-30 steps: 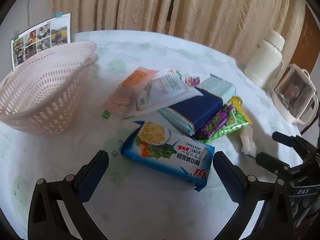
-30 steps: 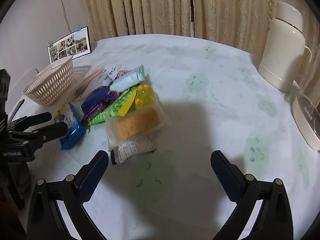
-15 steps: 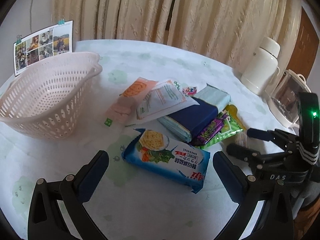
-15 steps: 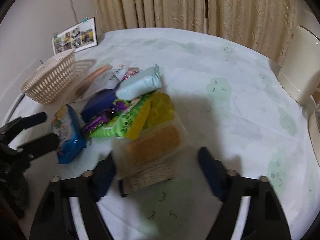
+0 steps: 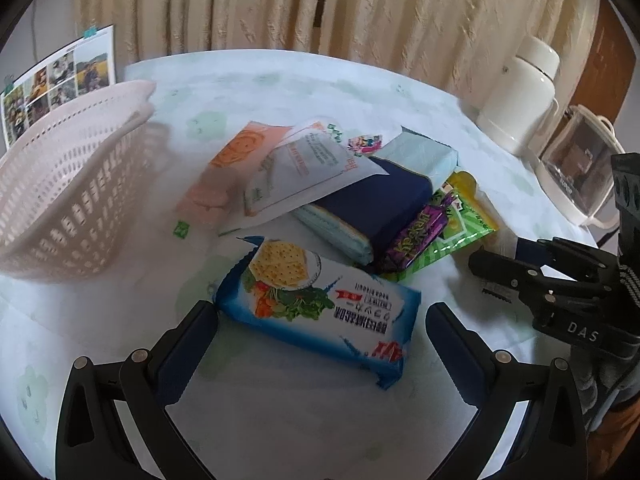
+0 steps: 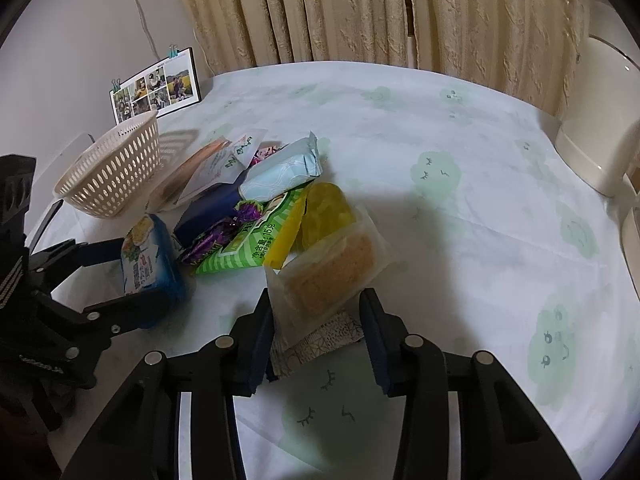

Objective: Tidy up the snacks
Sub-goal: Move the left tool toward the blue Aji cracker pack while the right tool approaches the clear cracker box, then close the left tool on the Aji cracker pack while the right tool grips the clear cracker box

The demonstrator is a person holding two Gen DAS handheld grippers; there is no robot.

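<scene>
The snack heap sits left of centre on the round worktop (image 6: pixel 460 240), whose far and right stretches lie bare up to the curtain edge. The basket (image 6: pixel 116 172) stands at the left rim, just beside the heap. The left gripper (image 5: pixel 320 320) gapes wide, straddling the blue cracker pack (image 5: pixel 320 296). The right gripper (image 6: pixel 316 320) is half-closed around the clear-wrapped cake (image 6: pixel 332 272); contact cannot be told.

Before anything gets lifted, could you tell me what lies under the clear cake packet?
A patterned packet pokes out beneath the cake packet; its far end is hidden.
</scene>
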